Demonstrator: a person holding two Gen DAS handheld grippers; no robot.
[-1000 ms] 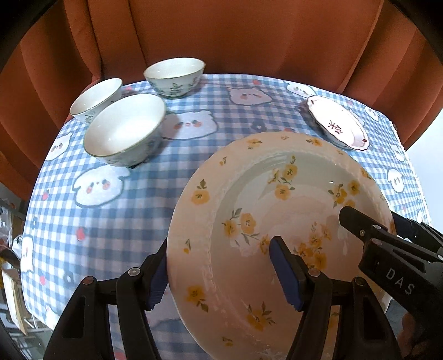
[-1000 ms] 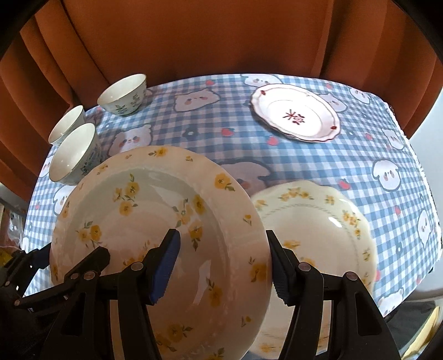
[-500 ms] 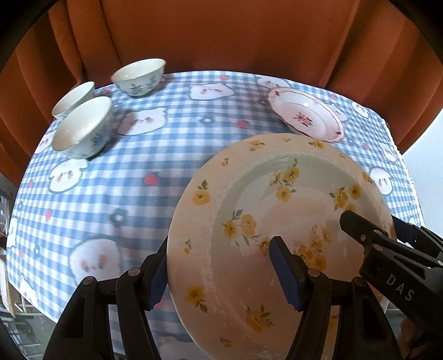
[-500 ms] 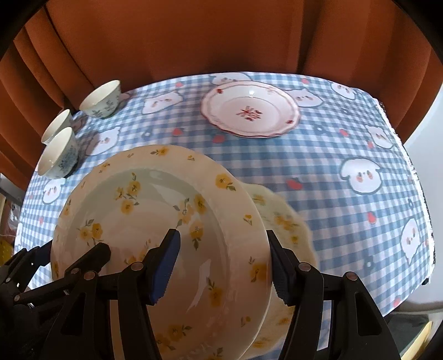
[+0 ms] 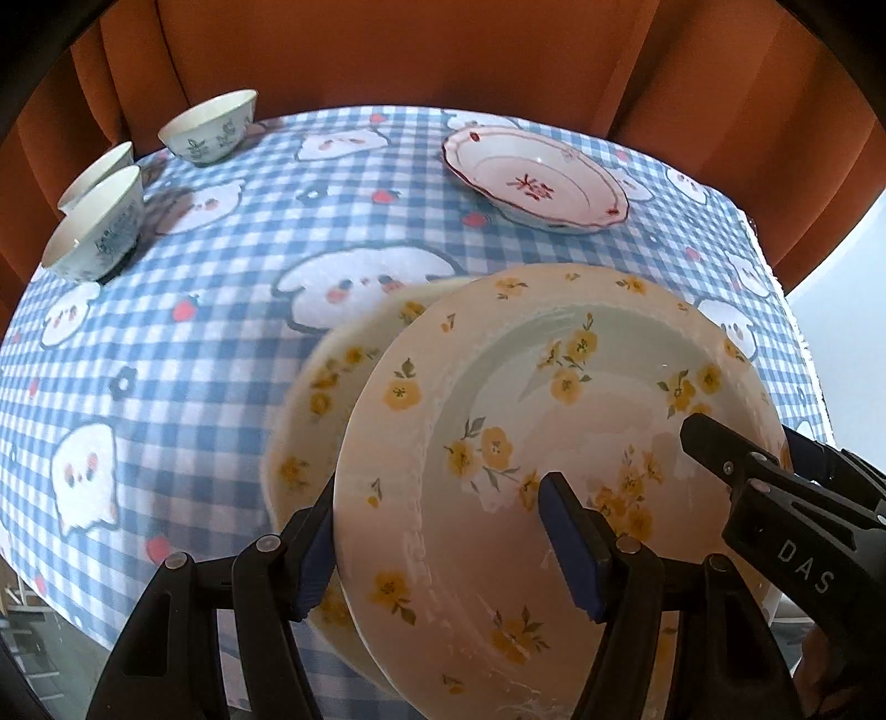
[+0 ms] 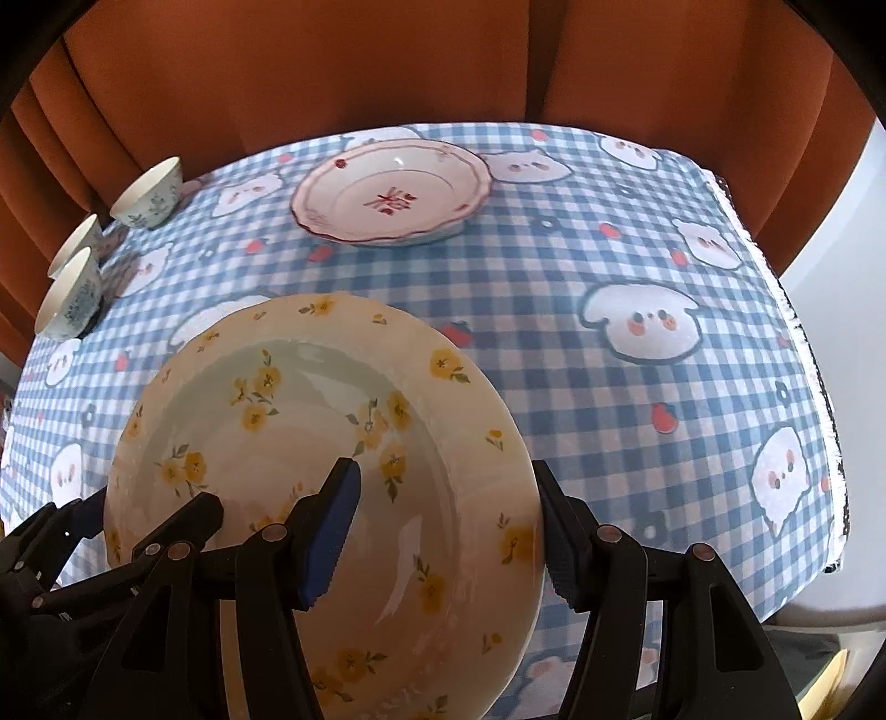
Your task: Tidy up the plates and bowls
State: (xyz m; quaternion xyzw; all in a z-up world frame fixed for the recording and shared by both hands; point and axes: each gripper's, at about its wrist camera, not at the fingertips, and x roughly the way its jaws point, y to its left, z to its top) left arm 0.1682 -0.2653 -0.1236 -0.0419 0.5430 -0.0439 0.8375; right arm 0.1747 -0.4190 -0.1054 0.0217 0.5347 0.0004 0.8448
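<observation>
The table is covered by a blue-and-white checked cloth (image 6: 554, 343) printed with cartoon animals, and it is backed by rust-orange curtains (image 5: 387, 50). The right edge of the cloth is seen with a pale wall beyond it; a broad stretch of bare cloth is left open in the middle and to the right.

A glossy ceramic plate (image 5: 554, 421), round, cream-rimmed and pale green in the well with yellow flowers, is gripped at opposite rims. Its left rim is clamped by the left gripper (image 5: 448, 548), one blue pad (image 5: 570, 548) pressed on the inner face and the other under the rim. Its right rim is clamped in the same way by the right gripper (image 6: 443, 531). The plate is held tilted above the table, near the front edge.

Directly beneath it, a second flowered plate (image 5: 315, 399) is partly seen in the left wrist view, its edge showing past the held plate's left side.

A white scalloped plate (image 6: 387, 194) with red markings lies flat, well apart, toward the curtains. Three small white bowls (image 5: 99, 232) with blue-green patterns are grouped at the far left corner.
</observation>
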